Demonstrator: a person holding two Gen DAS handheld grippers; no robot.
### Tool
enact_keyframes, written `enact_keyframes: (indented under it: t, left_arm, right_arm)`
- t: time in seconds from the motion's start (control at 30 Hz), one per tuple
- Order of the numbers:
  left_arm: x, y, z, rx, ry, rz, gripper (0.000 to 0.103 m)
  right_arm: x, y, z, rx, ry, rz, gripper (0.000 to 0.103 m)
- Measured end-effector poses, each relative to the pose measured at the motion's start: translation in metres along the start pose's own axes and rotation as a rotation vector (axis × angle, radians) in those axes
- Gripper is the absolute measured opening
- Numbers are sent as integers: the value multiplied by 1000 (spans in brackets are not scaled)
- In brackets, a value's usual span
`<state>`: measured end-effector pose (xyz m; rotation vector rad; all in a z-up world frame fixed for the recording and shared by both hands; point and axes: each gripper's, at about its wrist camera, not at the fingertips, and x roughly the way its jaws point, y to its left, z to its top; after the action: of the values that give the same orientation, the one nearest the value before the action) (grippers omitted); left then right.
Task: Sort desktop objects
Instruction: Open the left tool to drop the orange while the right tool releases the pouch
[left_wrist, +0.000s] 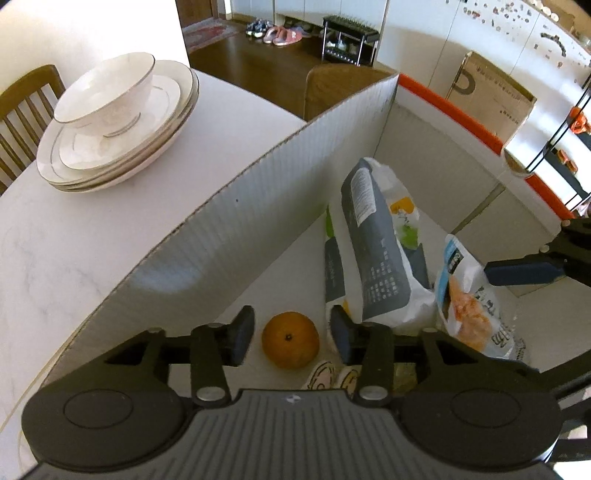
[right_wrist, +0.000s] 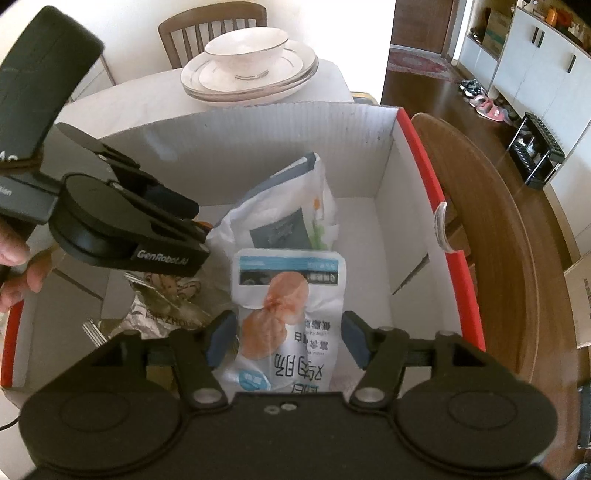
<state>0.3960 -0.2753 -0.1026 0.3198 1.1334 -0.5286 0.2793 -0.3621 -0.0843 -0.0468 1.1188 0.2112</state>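
Observation:
A white corrugated box (left_wrist: 258, 206) with a red rim stands on the table. On its floor lies an orange (left_wrist: 290, 339). My left gripper (left_wrist: 291, 334) hangs over it, open, with a gap between each pad and the fruit. A grey-and-white bag (left_wrist: 380, 251) leans in the box, beside a blue-topped snack packet (left_wrist: 469, 295). In the right wrist view that packet (right_wrist: 288, 306) lies between the open jaws of my right gripper (right_wrist: 287, 338), which do not press on it. The left gripper (right_wrist: 199, 221) reaches in from the left there, above a crumpled foil packet (right_wrist: 162, 314).
A bowl on stacked plates (left_wrist: 118, 122) sits on the white marble table (left_wrist: 55, 240) beyond the box's far wall. Wooden chairs (left_wrist: 22, 114) (right_wrist: 480, 221) stand around the table. A cardboard carton (left_wrist: 491, 99) and a shoe rack (left_wrist: 349, 40) stand on the floor.

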Motion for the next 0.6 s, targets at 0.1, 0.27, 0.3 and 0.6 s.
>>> enact_keyframes:
  t: [0.1,0.27,0.3,0.6]
  left_arm:
    - [-7,0,0,-8,-17,-11,52]
    - [-26,0,-8,-12,-52,-40,52]
    - [-31,0,-10,-10,-60,-38,52]
    - [-76,-7,-29,-42,-144,-61,56]
  right_arm:
    - [-6,0,0,-8,-10,4,67]
    - [-20,-2,1,-16,-35,7,73]
    - [-22,-3,2,-17,-38,9,73]
    - [-50,-7,-1,-19,-79,45,73]
